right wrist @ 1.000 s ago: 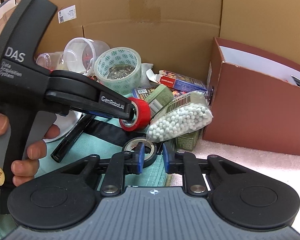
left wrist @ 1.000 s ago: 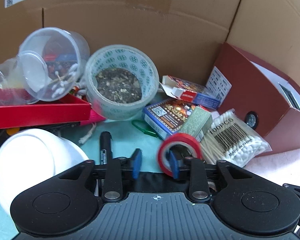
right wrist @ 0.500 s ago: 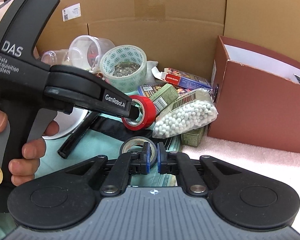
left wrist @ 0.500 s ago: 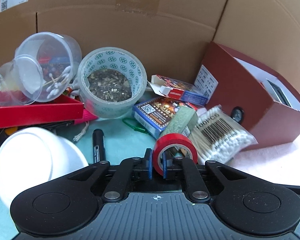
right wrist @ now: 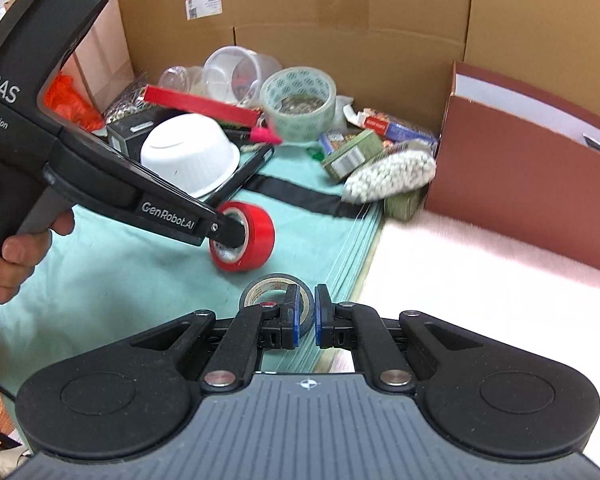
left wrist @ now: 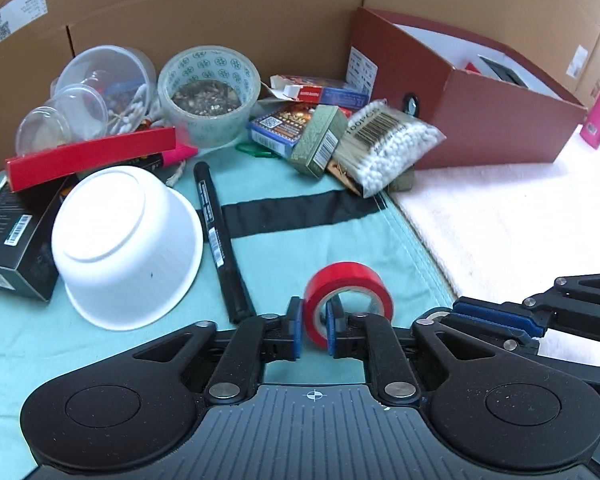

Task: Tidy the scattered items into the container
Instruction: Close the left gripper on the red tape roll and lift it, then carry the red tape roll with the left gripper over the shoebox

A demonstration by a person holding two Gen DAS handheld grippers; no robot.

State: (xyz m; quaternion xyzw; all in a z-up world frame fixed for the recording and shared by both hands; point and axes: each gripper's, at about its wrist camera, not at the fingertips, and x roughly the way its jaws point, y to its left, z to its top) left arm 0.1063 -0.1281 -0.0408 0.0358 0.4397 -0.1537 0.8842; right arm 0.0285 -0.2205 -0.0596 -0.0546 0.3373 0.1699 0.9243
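Tape rolls in both grippers, above the teal cloth point(left wrist: 320, 240).
Left gripper point(left wrist: 314, 330) jaws opening, wall of the red tape roll point(left wrist: 346, 286) between the pads. Right gripper point(right wrist: 308, 316) pinching the grey tape roll point(right wrist: 276, 292) wall, jaws nearly pressed together. Brown box point(left wrist: 480, 92) sits past the cloth's far right corner; white bowl point(left wrist: 126, 244) upside down on the cloth.

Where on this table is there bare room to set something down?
The pale mat is bare, bordered by the brown box behind and the teal cloth edge. The cloth is also free between the black marker, the black stripe and that edge. Crowded: the back, from the clear tubs to the cotton swab bag.
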